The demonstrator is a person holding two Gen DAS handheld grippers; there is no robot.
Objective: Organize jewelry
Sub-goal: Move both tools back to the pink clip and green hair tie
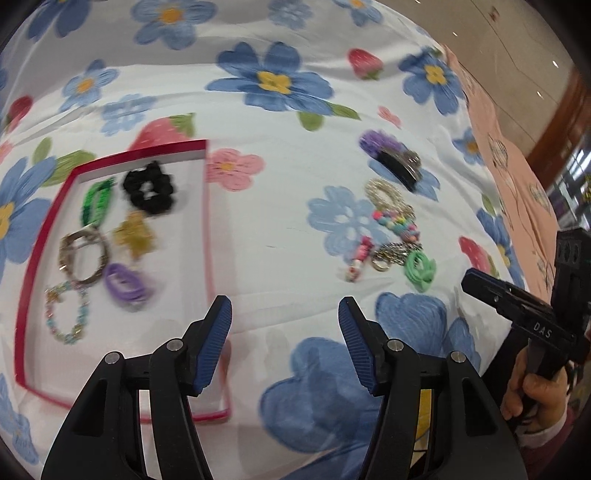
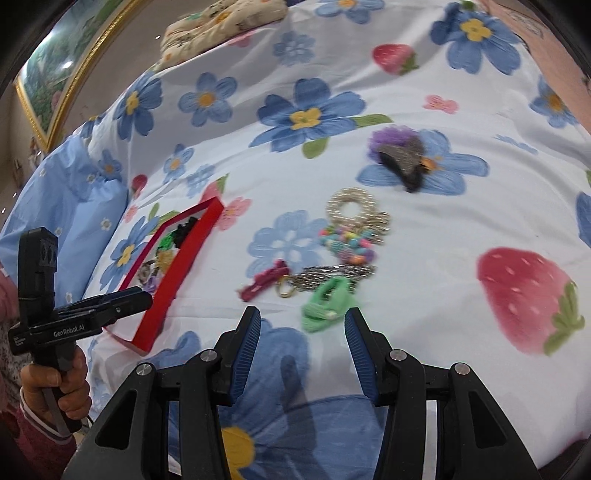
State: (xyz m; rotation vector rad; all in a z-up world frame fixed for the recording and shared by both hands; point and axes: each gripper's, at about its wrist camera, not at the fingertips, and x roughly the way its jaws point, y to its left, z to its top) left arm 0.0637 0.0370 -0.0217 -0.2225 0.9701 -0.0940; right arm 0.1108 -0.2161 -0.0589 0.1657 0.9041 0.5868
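Note:
A red-rimmed white tray [image 1: 44, 236] lies on the flowered bed cover; in it are a black scrunchie [image 1: 149, 187], a green hair tie [image 1: 96, 201], a gold piece [image 1: 133, 234], a ring bracelet [image 1: 84, 258], a purple tie [image 1: 125, 284] and a bead bracelet [image 1: 66, 312]. My left gripper [image 1: 285, 317] is open and empty above the tray's right edge. A loose pile lies on the cover: mint green hair tie [image 2: 327, 302], silver chain [image 2: 332, 275], colourful beads [image 2: 347, 242], pearl ring [image 2: 351, 205], dark red clip [image 2: 264, 282], black clip on purple scrunchie [image 2: 400, 155]. My right gripper [image 2: 302, 328] is open, just before the mint tie.
The tray [image 2: 173, 280] shows at the left of the right wrist view. A light blue pillow [image 2: 74, 206] lies behind it and a patterned cushion [image 2: 221, 18] at the far end. A pink sheet [image 1: 509, 155] borders the cover's right side.

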